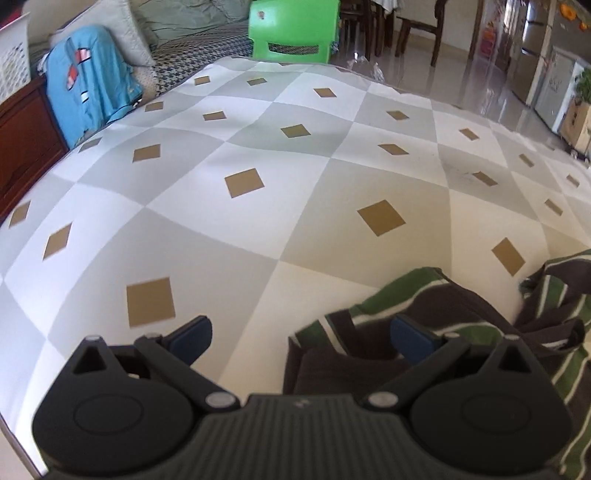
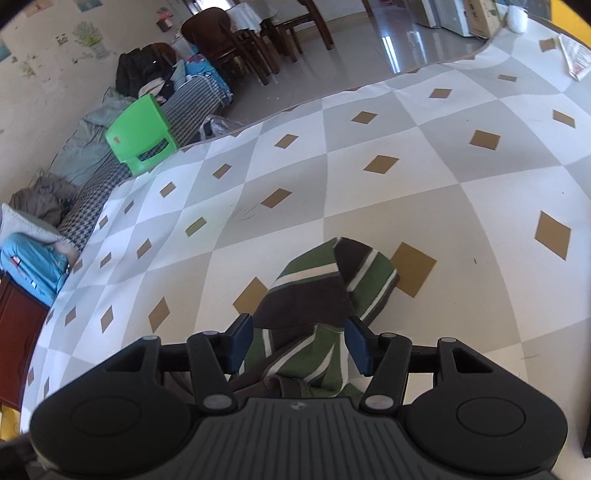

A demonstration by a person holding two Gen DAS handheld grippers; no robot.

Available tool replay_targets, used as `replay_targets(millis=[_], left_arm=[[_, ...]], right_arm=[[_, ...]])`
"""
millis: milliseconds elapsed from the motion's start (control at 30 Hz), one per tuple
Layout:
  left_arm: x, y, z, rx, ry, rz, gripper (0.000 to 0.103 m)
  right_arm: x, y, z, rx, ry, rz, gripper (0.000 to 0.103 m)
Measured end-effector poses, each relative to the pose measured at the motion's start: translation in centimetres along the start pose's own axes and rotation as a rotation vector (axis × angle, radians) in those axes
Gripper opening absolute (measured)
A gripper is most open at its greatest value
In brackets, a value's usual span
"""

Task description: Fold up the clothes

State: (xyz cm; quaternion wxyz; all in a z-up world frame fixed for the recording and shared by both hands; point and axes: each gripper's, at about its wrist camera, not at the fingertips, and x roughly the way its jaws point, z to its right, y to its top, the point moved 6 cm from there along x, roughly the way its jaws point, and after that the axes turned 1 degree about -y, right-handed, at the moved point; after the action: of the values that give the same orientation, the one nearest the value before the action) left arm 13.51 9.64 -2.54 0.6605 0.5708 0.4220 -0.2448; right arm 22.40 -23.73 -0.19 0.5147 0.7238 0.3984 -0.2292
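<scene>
The garment (image 1: 436, 314) is cut off at the right and bottom edges of the left wrist view, so its full shape is hard to read; it is striped in green, brown and white. In the right wrist view its near part goes under the tool body and is hidden there.

The left tool (image 1: 301, 338) has its jaws wide apart and holds nothing. The cloth lies under and beside its right finger (image 1: 412, 339), and the left finger is over the bare cover.

The right tool (image 2: 299, 343) has its jaws partly apart, with a fold of the garment (image 2: 325, 284) between them. Whether the pads press on the cloth, I cannot tell. The rest of the garment lies on the surface just ahead of this tool.

The counter (image 1: 258, 240) carries a cover of grey and white diamonds with small tan squares. Behind it stand a green stool (image 1: 291, 29), a sofa with a blue cloth (image 1: 88, 81), and dark wooden chairs (image 2: 229, 37) on a shiny floor.
</scene>
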Motion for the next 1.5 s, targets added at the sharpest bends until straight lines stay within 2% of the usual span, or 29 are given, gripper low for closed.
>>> replay_targets(millis=[133, 233, 433, 533, 600, 800, 900, 967, 1033, 1300, 1367, 1500], left_arm=[[2.4, 1.1, 0.3, 0.014, -0.055, -0.064, 0.103], [3.6, 1.4, 0.7, 0.037, -0.101, -0.065, 0.103], [6.2, 1.1, 2.0, 0.086, -0.116, -0.103, 0.103], [7.1, 1.0, 2.7, 0.107, -0.110, -0.123, 0.103], [7.8, 0.6, 3.2, 0.139, -0.070, -0.144, 0.103], [8.1, 0.6, 3.8, 0.178, -0.037, -0.137, 0.103], [8.1, 0.8, 3.7, 0.181, -0.018, -0.133, 0.103], [8.1, 1.0, 3.5, 0.182, -0.007, -0.132, 0.103], [8.1, 1.1, 3.4, 0.186, 0.003, -0.124, 0.103], [8.2, 1.9, 2.8, 0.218, 0.090, -0.090, 0.103], [8.2, 2.1, 2.5, 0.226, 0.113, -0.082, 0.103], [8.5, 2.4, 1.6, 0.216, 0.145, -0.075, 0.103]], right_arm=[[0.8, -0.2, -0.2, -0.030, -0.025, -0.012, 0.055], [1.5, -0.2, 0.0, -0.026, -0.026, -0.027, 0.055], [2.9, 0.0, 0.3, -0.043, -0.045, -0.042, 0.055], [3.7, 0.2, 0.4, -0.040, -0.053, -0.046, 0.055], [4.2, 0.2, 0.4, -0.042, -0.058, -0.048, 0.055], [5.4, -0.1, 0.2, -0.058, -0.055, -0.070, 0.054], [5.5, -0.1, 0.3, -0.071, -0.075, -0.058, 0.039], [5.6, 0.1, 0.9, -0.052, -0.109, -0.045, 0.021], [5.6, 0.3, 1.5, -0.017, -0.124, -0.031, 0.014], [5.1, 1.5, 1.6, 0.061, -0.076, 0.023, 0.006], [4.7, 1.9, 1.2, 0.074, -0.050, 0.041, 0.005], [3.8, 2.7, 0.6, 0.128, 0.057, 0.082, 0.004]])
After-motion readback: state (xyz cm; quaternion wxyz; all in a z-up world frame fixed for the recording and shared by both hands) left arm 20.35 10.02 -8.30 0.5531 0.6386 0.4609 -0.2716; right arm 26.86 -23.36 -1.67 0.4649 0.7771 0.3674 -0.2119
